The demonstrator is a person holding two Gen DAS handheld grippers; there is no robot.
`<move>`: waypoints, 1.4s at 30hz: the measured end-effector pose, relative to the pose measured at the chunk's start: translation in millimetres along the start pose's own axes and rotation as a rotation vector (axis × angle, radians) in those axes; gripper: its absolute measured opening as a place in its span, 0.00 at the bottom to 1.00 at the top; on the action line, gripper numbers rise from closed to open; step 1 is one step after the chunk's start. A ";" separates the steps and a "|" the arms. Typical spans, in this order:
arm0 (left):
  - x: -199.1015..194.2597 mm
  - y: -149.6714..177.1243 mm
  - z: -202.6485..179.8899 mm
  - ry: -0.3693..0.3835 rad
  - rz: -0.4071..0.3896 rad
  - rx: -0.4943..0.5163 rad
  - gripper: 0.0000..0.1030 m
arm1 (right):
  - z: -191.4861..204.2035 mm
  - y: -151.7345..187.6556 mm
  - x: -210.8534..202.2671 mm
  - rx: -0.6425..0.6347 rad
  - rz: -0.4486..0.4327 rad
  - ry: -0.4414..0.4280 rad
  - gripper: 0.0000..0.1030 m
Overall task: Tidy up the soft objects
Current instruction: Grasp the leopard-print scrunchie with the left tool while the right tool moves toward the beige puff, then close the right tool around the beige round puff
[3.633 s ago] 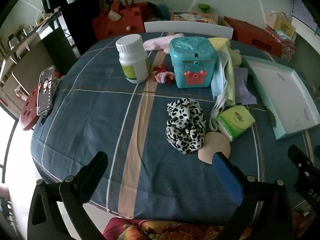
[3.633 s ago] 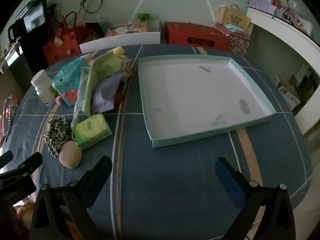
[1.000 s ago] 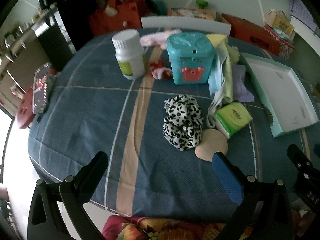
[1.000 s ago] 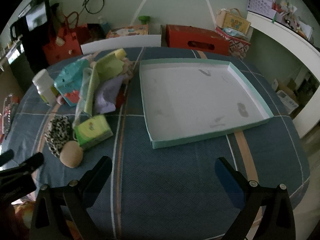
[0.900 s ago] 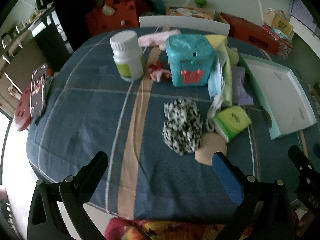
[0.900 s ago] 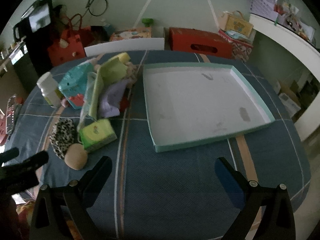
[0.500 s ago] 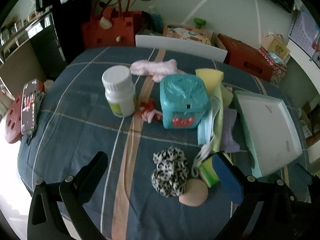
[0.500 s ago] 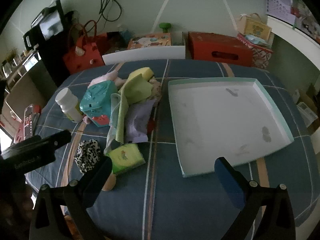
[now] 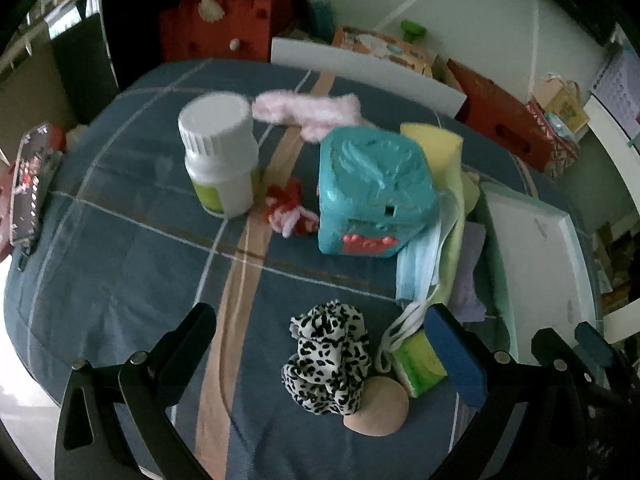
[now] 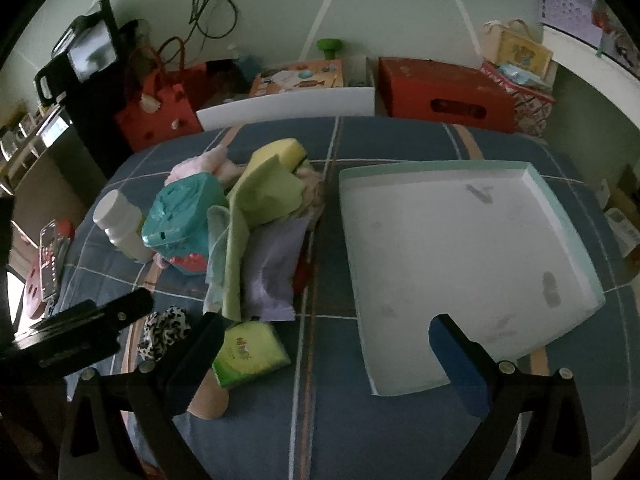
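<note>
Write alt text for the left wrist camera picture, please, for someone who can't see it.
An open, empty left claw hovers over a leopard-print scrunchie on a blue plaid tablecloth. Behind sit a white bottle, a teal box, draped cloths and a tray.

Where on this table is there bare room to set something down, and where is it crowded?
The shallow tray holds nothing. Bare cloth lies near the table edge before the tray and green tissue pack, and left of the tan stripe below the white bottle. It is crowded between the teal box and tray, where cloths pile, and around the leopard scrunchie.
</note>
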State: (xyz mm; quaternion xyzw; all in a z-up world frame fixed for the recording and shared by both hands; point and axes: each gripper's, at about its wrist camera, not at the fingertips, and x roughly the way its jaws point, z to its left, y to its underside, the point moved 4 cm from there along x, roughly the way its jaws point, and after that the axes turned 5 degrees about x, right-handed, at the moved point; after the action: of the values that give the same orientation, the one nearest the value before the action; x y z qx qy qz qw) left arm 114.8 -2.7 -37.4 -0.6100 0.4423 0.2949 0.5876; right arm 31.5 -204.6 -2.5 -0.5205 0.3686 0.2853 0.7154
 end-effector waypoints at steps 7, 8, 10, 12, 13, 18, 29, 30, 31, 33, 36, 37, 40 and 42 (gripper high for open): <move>19.4 14.1 1.7 0.018 0.080 -0.026 1.00 | 0.5 11.6 8.3 0.013 0.000 -0.040 1.00; 20.1 14.8 1.0 0.019 0.081 -0.024 1.00 | -0.5 14.6 10.2 0.017 0.007 -0.042 1.00; 22.7 18.3 0.3 0.034 0.091 -0.020 1.00 | -0.7 18.1 12.5 0.015 0.013 -0.038 1.00; 26.5 20.2 -0.2 0.067 0.103 -0.022 1.00 | -0.7 21.8 14.9 0.013 0.022 -0.034 1.00; 29.5 21.6 0.3 0.081 0.114 -0.028 1.00 | -0.3 23.0 15.9 0.011 0.028 -0.035 1.00; 40.0 27.4 2.5 0.070 0.138 -0.022 0.97 | 7.2 32.8 22.7 -0.020 0.080 -0.045 1.00; 64.3 40.0 -7.6 0.101 0.180 0.011 0.48 | 20.1 46.5 37.1 -0.074 0.150 -0.030 1.00; 63.1 40.1 -9.5 0.106 0.179 0.010 0.43 | 20.9 47.3 37.6 -0.078 0.151 -0.027 1.00; 63.5 40.9 -9.7 0.114 0.176 0.005 0.39 | 22.5 47.9 37.9 -0.081 0.151 -0.025 1.00; 60.7 42.8 -7.9 0.115 0.173 0.003 0.33 | 25.7 50.4 38.7 -0.094 0.153 -0.025 1.00; 54.9 44.5 -1.1 0.126 0.172 -0.008 0.29 | 30.6 55.2 41.1 -0.108 0.165 -0.030 1.00; 56.3 45.1 1.3 0.129 0.170 -0.011 0.28 | 31.9 55.5 41.4 -0.111 0.168 -0.031 1.00; 55.5 47.2 6.7 0.129 0.168 -0.018 0.28 | 37.6 58.9 42.0 -0.128 0.174 -0.046 1.00; 56.2 47.0 15.3 0.113 0.162 -0.021 0.28 | 42.4 61.8 43.6 -0.138 0.184 -0.063 1.00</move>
State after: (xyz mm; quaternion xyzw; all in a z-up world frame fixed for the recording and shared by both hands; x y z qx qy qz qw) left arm 100.1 5.3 -110.3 -0.5939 0.5196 0.3111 0.5297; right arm 16.9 -144.7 -63.5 -0.5232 0.3717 0.3905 0.6600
